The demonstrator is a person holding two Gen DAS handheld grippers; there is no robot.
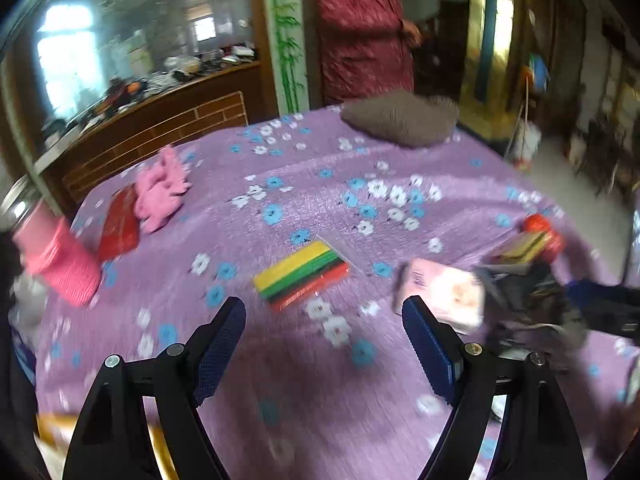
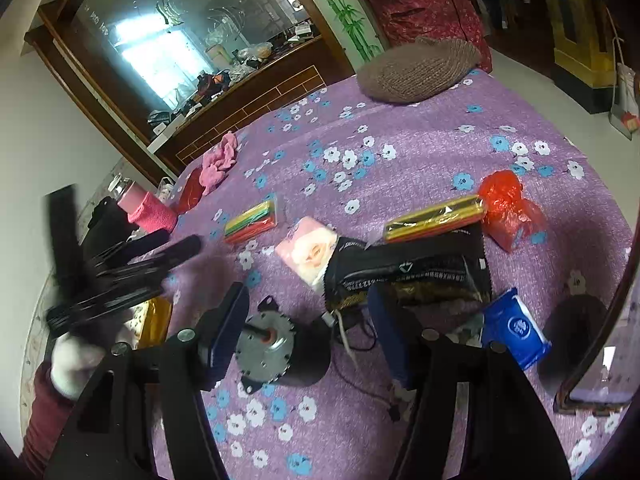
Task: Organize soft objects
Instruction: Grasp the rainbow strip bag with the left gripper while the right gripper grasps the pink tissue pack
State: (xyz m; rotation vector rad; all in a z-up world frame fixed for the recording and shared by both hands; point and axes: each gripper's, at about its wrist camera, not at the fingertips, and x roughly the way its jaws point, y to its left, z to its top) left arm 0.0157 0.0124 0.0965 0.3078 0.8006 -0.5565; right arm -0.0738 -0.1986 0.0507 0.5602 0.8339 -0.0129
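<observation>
On the purple flowered bedspread (image 1: pixel 304 380) lie a pink fluffy cloth (image 1: pixel 160 188) (image 2: pixel 218 160), a brown knitted cushion (image 1: pixel 400 118) (image 2: pixel 416 70), a black patterned garment (image 2: pixel 408 268), a pink tissue pack (image 2: pixel 308 254) (image 1: pixel 444 296) and a striped coloured pack (image 1: pixel 302 274) (image 2: pixel 252 220). My left gripper (image 1: pixel 324 304) is open above bare bedspread, just short of the striped pack. It shows blurred at the left of the right wrist view (image 2: pixel 120 264), held by a white-gloved hand (image 2: pixel 76 360). My right gripper (image 2: pixel 308 294) is open over a grey motor (image 2: pixel 272 348), its pads not pressing on it.
A second striped pack (image 2: pixel 434 218), a red plastic bag (image 2: pixel 508 208) and a blue wipes pack (image 2: pixel 516 328) lie to the right. A bottle in a pink knitted sleeve (image 2: pixel 152 208) and a red box (image 1: pixel 120 224) sit at the left edge. A person in a red coat (image 1: pixel 360 32) stands beyond the bed.
</observation>
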